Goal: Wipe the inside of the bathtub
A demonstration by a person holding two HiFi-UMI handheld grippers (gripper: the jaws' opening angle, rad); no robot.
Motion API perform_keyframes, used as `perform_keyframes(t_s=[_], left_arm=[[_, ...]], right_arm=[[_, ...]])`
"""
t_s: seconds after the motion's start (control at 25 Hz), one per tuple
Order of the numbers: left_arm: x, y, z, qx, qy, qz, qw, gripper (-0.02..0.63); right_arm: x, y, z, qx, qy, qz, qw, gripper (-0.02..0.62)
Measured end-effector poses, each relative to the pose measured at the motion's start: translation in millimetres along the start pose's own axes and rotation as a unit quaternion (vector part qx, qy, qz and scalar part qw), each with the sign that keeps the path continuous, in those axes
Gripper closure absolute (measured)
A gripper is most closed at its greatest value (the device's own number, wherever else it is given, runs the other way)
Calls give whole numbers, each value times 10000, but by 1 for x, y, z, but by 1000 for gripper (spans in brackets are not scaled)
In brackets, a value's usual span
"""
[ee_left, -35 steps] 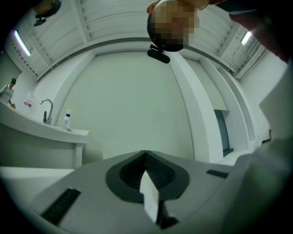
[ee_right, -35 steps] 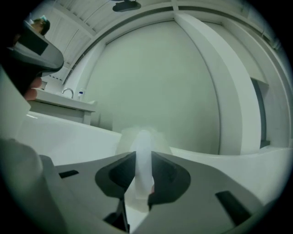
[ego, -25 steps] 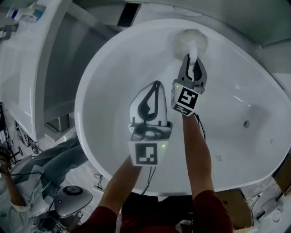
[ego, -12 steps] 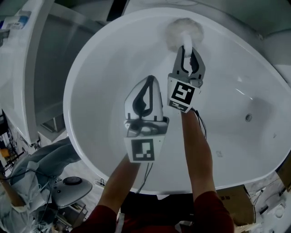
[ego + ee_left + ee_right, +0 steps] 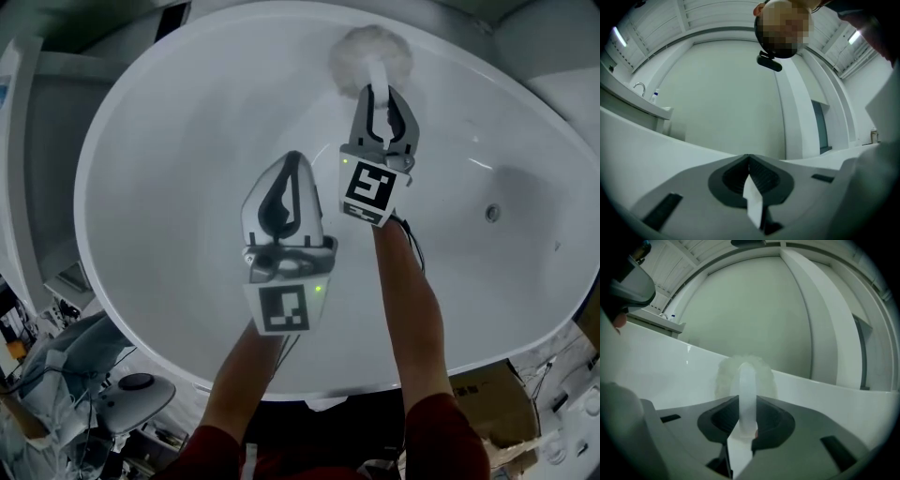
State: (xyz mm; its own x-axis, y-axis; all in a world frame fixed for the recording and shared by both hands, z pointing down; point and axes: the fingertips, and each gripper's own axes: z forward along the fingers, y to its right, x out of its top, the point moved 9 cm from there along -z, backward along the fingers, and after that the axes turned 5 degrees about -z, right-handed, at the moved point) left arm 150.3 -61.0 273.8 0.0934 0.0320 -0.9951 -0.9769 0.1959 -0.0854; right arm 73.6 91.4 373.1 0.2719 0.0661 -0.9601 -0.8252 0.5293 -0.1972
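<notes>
My right gripper point(image 5: 382, 94) is clamped on the white handle point(image 5: 746, 397) of the brush point(image 5: 370, 58). The handle stands upright between the jaws, and the fluffy head point(image 5: 745, 373) sits just past their tips. In the head view the head looks to be against the far wall of the tub point(image 5: 169, 169), high up and close under the rim. So I judge the wiping is under way, with this top band of the wall as the patch in hand.

My left gripper point(image 5: 292, 161) hangs over the middle of the basin, behind and to the left of the right one. Its jaws are closed tip to tip point(image 5: 749, 158) with nothing of the task between them, and it takes no part in the wipe.

The next move calls for steady pressure through the handle and a sweep along the curve of the wall, either sideways under the rim or down toward the floor of the tub. My grip is low on the handle, so the head could twist or lift off the wall if I push at an angle. Most of the inside looks unwiped or at least untouched by the head now, so I take the job as far from done.

A round fitting point(image 5: 492, 213) sits on the wall well to the right of my right jaws, and the head would have to ride over it. Nothing lies in the basin to block the sweep. My idle left gripper is the only thing near the path.
</notes>
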Motion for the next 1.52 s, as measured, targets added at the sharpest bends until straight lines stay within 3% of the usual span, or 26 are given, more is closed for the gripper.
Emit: perform_keyframes(t_s=[0.52, 0.84, 1.52], left_arm=[[-47, 162, 20, -255, -188, 15, 9995, 591], [-62, 270, 37, -630, -278, 100, 9976, 591], [-97, 436, 74, -1292, -426, 90, 9907, 591]], right_arm=[[-77, 172, -58, -371, -93, -223, 9990, 506], [-110, 270, -90, -545, -127, -345, 9978, 506], [-189, 458, -140, -1472, -569, -45, 9875, 506]])
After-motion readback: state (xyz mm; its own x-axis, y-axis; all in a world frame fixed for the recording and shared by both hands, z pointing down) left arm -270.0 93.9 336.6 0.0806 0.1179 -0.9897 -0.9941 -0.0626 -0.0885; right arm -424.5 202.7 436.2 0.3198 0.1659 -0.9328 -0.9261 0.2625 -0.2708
